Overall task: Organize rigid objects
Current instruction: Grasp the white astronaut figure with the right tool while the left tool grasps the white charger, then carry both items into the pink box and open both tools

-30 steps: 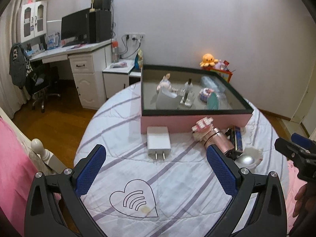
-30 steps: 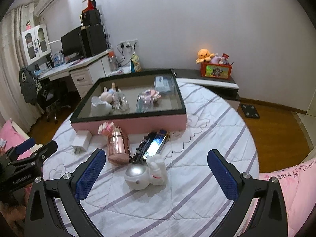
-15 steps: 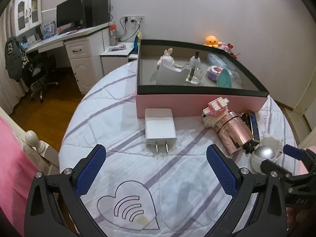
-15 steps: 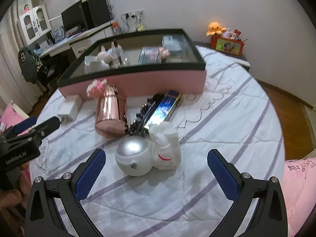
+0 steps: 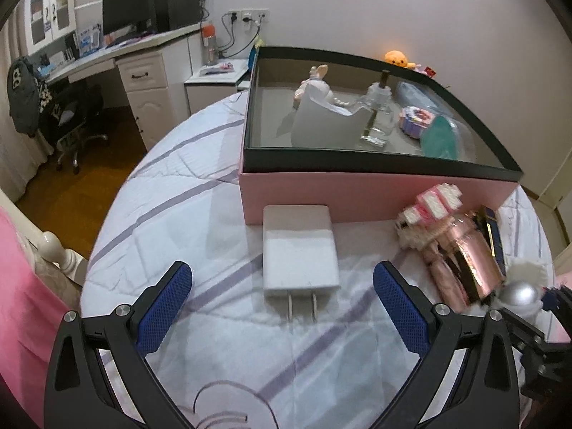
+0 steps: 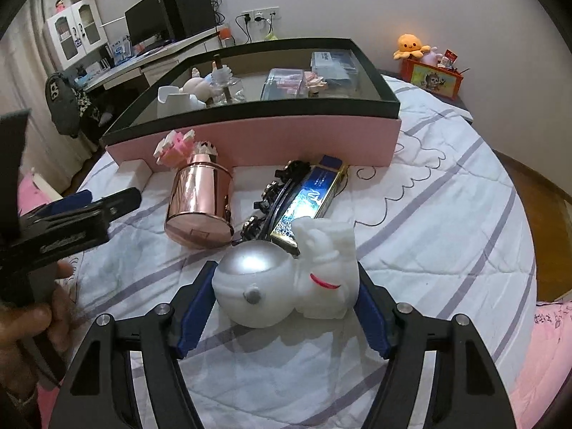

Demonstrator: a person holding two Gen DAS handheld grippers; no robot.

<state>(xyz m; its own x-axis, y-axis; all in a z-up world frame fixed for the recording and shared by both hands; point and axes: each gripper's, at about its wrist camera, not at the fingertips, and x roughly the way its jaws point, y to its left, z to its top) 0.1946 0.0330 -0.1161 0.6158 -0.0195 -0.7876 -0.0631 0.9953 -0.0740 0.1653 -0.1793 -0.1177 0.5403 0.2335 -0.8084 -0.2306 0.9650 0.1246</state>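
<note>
The bed [image 5: 200, 193] with its striped white cover carries everything. On it stands the big pink box [image 6: 271, 136] with a black rim, and several things already lie inside: a white holder, a glass bottle, a small doll, some packets. So part of the sorting looks done.

In front of the box a group is not yet put away: the rose-gold can [image 6: 200, 207] on its side, the pink block toy [image 6: 175, 146] beside it, a blue flat pack [image 6: 311, 196] with a black hair clip [image 6: 275, 193] next to it, and the white charger [image 5: 298, 250] lying apart, touching the box wall.

The right tongs [image 6: 286, 304] have just been closing, and the white figurine with a silver dome [image 6: 282, 282] is between them; both blue pads touch its sides, so I judge they grip it, while it rests on the cover. The next move is probably to lift it into the box.

The left tongs [image 5: 282, 307] stand wide with nothing between them, hovering just before the charger's prongs.

Some parts are hard to read. The things deep in the box are small and partly covered by each other. In the left view the figurine and the can are blurred at the edge. Of the person only fingers [image 6: 32, 318] at the picture's border show.
</note>
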